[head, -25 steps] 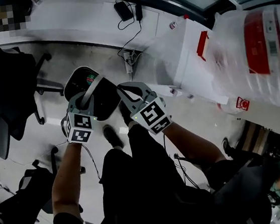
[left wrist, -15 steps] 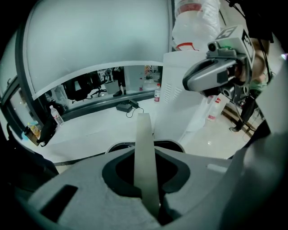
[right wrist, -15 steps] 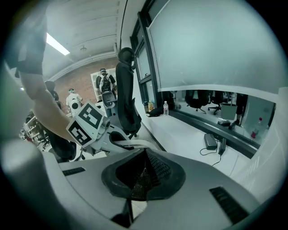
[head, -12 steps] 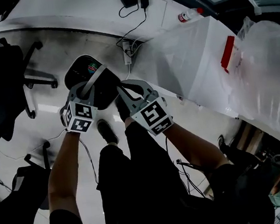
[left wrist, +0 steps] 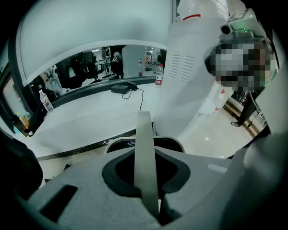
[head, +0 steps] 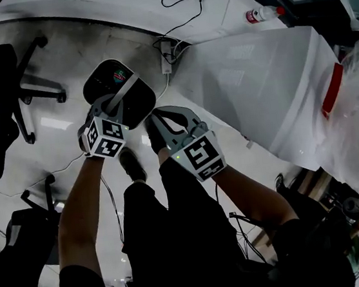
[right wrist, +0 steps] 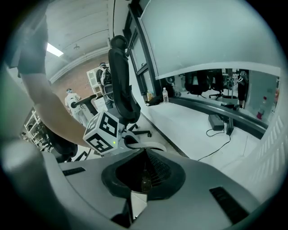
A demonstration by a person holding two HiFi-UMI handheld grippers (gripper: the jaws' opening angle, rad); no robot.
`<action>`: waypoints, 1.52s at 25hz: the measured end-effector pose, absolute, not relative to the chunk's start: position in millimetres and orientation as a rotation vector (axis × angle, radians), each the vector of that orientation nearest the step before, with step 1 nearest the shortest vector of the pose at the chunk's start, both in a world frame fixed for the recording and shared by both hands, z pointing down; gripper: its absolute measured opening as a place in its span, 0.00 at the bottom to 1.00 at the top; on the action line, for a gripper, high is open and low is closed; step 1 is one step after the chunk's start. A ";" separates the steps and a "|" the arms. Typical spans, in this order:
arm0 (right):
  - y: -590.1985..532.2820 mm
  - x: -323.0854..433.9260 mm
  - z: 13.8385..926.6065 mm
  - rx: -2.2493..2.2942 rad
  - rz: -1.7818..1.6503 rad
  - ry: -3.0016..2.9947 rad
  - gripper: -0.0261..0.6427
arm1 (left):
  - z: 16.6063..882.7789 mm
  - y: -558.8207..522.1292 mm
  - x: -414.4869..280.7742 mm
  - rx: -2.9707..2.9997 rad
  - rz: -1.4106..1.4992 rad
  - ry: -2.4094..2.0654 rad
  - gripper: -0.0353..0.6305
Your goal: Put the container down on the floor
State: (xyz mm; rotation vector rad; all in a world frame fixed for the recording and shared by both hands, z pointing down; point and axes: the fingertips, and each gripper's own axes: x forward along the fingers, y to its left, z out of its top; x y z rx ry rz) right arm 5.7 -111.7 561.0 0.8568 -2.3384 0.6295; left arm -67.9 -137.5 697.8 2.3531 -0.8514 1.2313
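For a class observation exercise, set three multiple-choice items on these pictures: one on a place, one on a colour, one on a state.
1. The bottle is: A on the white desk; B in a sink; C on a shelf.
2. The container is: A red; B black; C yellow.
3. The left gripper is: A open and empty; B shut on the handle; C out of view.
Key: 1 A, it rests on the desktop; 2 B, its body looks black; 3 B, jaws pinch the grey handle.
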 end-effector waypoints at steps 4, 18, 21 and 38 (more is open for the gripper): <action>-105.5 9.6 585.6 0.829 0.660 -2.323 0.05 | 733.9 -137.6 -64.8 2.337 1.270 -0.826 0.13; -93.7 26.3 635.0 0.813 0.703 -2.294 0.05 | 811.2 -134.7 -48.9 2.278 1.279 -0.798 0.13; -88.7 28.0 638.7 0.809 0.719 -2.297 0.05 | 825.0 -131.2 -48.3 2.249 1.277 -0.811 0.13; -73.9 24.6 661.3 0.795 0.754 -2.296 0.05 | 861.8 -108.7 -53.0 2.161 1.248 -0.838 0.13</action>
